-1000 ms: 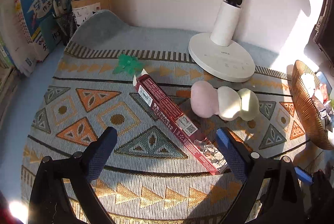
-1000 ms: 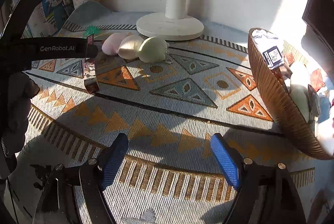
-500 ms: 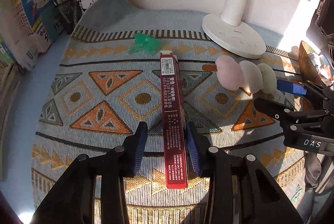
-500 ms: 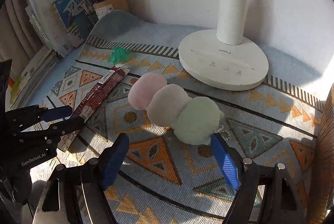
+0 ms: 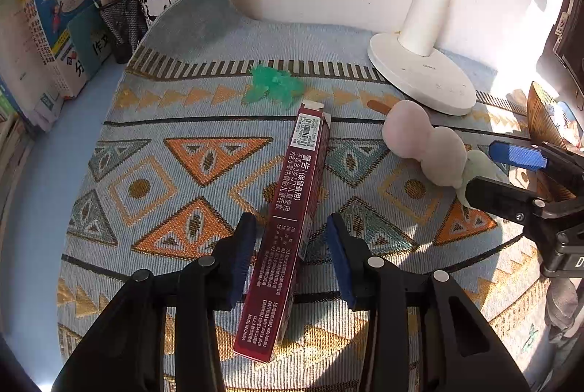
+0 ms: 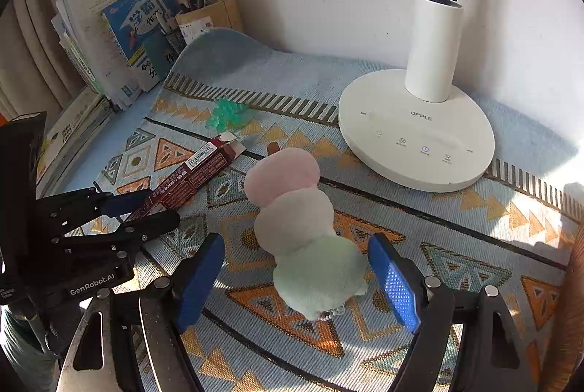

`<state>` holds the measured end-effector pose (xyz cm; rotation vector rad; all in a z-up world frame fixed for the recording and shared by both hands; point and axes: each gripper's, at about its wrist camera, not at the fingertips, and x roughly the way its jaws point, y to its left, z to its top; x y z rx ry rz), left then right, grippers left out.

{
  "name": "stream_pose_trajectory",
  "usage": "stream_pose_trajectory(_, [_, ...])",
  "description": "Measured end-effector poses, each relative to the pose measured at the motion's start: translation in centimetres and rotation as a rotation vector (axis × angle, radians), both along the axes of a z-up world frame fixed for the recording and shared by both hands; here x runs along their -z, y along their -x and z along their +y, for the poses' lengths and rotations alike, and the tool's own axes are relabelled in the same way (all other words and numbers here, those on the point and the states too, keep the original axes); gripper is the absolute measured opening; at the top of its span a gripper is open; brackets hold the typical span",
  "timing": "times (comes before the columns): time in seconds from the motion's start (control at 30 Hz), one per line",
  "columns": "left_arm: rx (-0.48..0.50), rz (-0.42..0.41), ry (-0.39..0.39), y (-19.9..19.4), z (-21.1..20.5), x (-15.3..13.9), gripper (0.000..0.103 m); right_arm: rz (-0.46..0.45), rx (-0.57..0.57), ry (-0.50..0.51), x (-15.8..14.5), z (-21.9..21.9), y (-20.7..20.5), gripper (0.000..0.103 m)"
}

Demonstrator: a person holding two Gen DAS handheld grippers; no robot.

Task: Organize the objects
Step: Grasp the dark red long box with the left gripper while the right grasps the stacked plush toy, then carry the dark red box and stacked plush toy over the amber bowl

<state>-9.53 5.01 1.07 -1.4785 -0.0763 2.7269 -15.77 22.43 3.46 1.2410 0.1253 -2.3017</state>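
Observation:
A long dark red box [image 5: 288, 220] lies on the patterned mat [image 5: 153, 180], and it also shows in the right wrist view [image 6: 189, 176]. My left gripper [image 5: 290, 257] is open, its blue pads on either side of the box with small gaps. A plush of three balls, pink, cream and green [image 6: 303, 227], lies to the right, and it also shows in the left wrist view [image 5: 427, 147]. My right gripper [image 6: 295, 282] is open around the plush's green end, not touching it. A small green toy [image 5: 273, 87] lies beyond the box.
A white desk lamp base [image 6: 416, 133] stands at the back right. Books [image 5: 54, 12] and a mesh pen holder [image 5: 122, 19] line the back left. A woven basket [image 5: 544, 118] with items sits at the right edge.
My left gripper has slid further along the red box and its jaws stand a little wider. My right gripper has moved forward, so the plush's green end now lies between its pads.

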Motion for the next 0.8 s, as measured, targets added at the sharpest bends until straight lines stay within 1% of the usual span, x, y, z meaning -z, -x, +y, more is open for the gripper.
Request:
stream_pose_trajectory(0.03, [-0.001,0.003,-0.001,0.2,0.1,0.0,0.037,-0.003,-0.004,-0.002,0.3,-0.2,0.4,0.074])
stream_pose_trajectory(0.07, [0.000,0.006,-0.001,0.4,0.2,0.0,0.037,0.000,-0.009,-0.016,0.7,-0.5,0.5,0.067])
stream_pose_trajectory(0.13, [0.010,0.011,-0.004,0.5,0.5,0.1,0.036,0.021,-0.008,-0.065,1.0,-1.0,0.4,0.058])
stream_pose_trajectory(0.2, [0.005,0.021,0.009,0.6,0.5,0.1,0.027,0.020,-0.006,-0.047,1.0,-0.6,0.2,0.053])
stream_pose_trajectory(0.23, [0.009,0.025,0.010,0.5,0.5,0.0,0.015,0.006,0.000,-0.024,1.0,0.1,0.1,0.050])
stream_pose_trajectory(0.3, [0.015,0.024,-0.015,0.1,0.3,-0.1,0.014,-0.016,0.025,0.002,0.7,1.3,-0.5,0.050])
stream_pose_trajectory(0.37, [0.012,0.030,-0.013,-0.7,0.0,-0.6,0.014,-0.026,0.054,0.016,0.2,2.6,-2.0,0.050])
stream_pose_trajectory(0.43, [0.022,0.042,-0.030,-1.9,-0.2,-1.3,0.014,0.000,0.077,0.016,-0.8,3.9,-4.7,0.050])
stream_pose_trajectory(0.5, [0.032,0.062,-0.044,-3.7,-0.5,-2.2,0.014,0.028,0.117,-0.012,-1.7,5.4,-7.7,0.050])
stream_pose_trajectory(0.6, [0.055,0.072,-0.070,-6.6,-0.5,-3.1,0.014,0.046,0.182,-0.019,-2.7,7.6,-12.2,0.050])
stream_pose_trajectory(0.67, [0.067,0.079,-0.074,-8.3,-0.1,-3.0,0.014,0.065,0.234,-0.046,-2.8,8.7,-14.5,0.050])
stream_pose_trajectory(0.73, [0.071,0.073,-0.071,-9.2,0.1,-2.4,0.014,0.078,0.283,-0.084,-2.6,9.4,-16.1,0.050])
stream_pose_trajectory(0.8, [0.058,0.060,-0.080,-9.7,0.0,-1.5,0.014,0.060,0.300,-0.077,-2.0,10.2,-16.9,0.051])
